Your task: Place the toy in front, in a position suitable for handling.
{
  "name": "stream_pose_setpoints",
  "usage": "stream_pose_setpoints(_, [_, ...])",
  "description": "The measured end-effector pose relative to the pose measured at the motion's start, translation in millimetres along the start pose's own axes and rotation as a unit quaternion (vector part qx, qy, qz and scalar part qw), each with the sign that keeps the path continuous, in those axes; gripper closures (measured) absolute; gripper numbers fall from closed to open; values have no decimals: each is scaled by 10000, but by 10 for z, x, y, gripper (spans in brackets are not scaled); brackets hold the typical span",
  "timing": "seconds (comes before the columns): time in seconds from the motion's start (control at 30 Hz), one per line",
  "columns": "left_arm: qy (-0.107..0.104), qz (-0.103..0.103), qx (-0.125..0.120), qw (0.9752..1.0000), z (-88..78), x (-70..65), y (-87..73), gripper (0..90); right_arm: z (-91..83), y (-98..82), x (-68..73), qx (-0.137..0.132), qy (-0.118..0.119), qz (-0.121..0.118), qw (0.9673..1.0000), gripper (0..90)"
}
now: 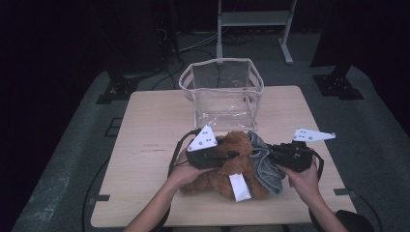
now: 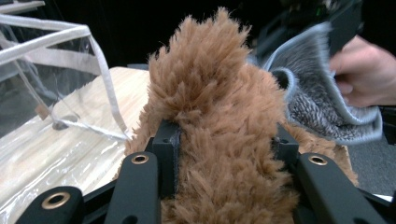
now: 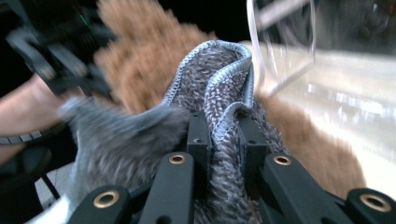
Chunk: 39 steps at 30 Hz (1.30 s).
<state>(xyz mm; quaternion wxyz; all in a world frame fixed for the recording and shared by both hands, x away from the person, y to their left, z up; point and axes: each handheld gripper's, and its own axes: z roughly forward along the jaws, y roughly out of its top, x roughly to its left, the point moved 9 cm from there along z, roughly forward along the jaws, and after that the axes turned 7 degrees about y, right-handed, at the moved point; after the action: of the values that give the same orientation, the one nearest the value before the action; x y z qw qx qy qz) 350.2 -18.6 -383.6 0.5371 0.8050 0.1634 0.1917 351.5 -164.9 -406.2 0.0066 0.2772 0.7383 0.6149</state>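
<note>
Left gripper (image 1: 231,155) clamps the brown plush toy (image 1: 236,145) (near table edge); right gripper (image 1: 269,153) pinches the grey cloth (image 1: 265,166).

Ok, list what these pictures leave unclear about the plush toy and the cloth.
- Brown plush toy: face and limbs hidden in high view under both grippers and the grey cloth.
- White tag: print too small to read.
- Cloth's left part: motion-blurred in right gripper view.
- Clear bag: cut off by left gripper view's edge.
</note>
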Motion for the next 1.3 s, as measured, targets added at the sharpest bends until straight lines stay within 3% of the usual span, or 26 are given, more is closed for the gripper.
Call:
stream_pose_setpoints(0.07, [40,79,124,9999,33,-15,-52,569,18,-73,-31,83,-2,110,9999,783])
stream_pose_setpoints(0.17, [15,113,169,9998,65,-28,-82,567,18,-36,-20,28,-14,49,10000,784])
stream_pose_setpoints(0.23, [-30,167,195,9997,91,-57,-87,567,-8,138,61,-225,126,-32,9997,784])
stream_pose_setpoints(0.33, [-50,109,98,9999,73,-47,-43,562,29,197,101,-167,107,-211,9996,783])
stream_pose_setpoints(0.4, [-22,96,133,9999,64,-24,-57,562,49,137,77,-21,61,-212,9998,783])
stream_pose_setpoints(0.53, [18,164,253,9995,77,-14,-113,558,-5,-132,-83,519,-281,-179,9981,781])
stream_pose_setpoints(0.63, [-56,172,332,9993,114,-19,-137,553,-189,-296,-210,626,-437,-24,9971,778])
stream_pose_setpoints(0.73, [-123,181,407,9989,184,-43,-150,551,-458,-418,-349,725,-763,48,9944,778])
stream_pose_setpoints(0.77, [-123,181,407,9989,184,-43,-150,549,-458,-418,-349,725,-763,48,9944,778])
stream_pose_setpoints(0.8, [-159,246,481,9984,243,-69,-150,545,-648,-495,-442,834,-1005,80,9914,776])
stream_pose_setpoints(0.87, [-230,333,601,9974,315,-102,-160,530,-812,-572,-529,915,-1171,183,9887,765])
stream_pose_setpoints(0.93, [-291,365,713,9964,389,-134,-171,506,-930,-685,-634,1182,-1389,239,9829,724])
stream_pose_setpoints(0.97, [-288,419,763,9958,423,-151,-175,483,-975,-743,-685,1302,-1467,271,9802,677])
stream_pose_setpoints(1.03, [-328,503,891,9942,468,-194,-179,415,-1029,-833,-743,1389,-1404,515,9790,602])
stream_pose_setpoints(1.1, [-377,551,924,9935,475,-212,-175,354,-1047,-854,-760,1387,-1409,519,9789,591])
stream_pose_setpoints(1.13, [-431,551,874,9937,463,-233,-146,328,-1053,-848,-734,1311,-1282,560,9814,547])
stream_pose_setpoints(1.3, [-404,409,620,9964,322,-156,-15,203,-951,-711,-601,1171,-967,351,9878,457])
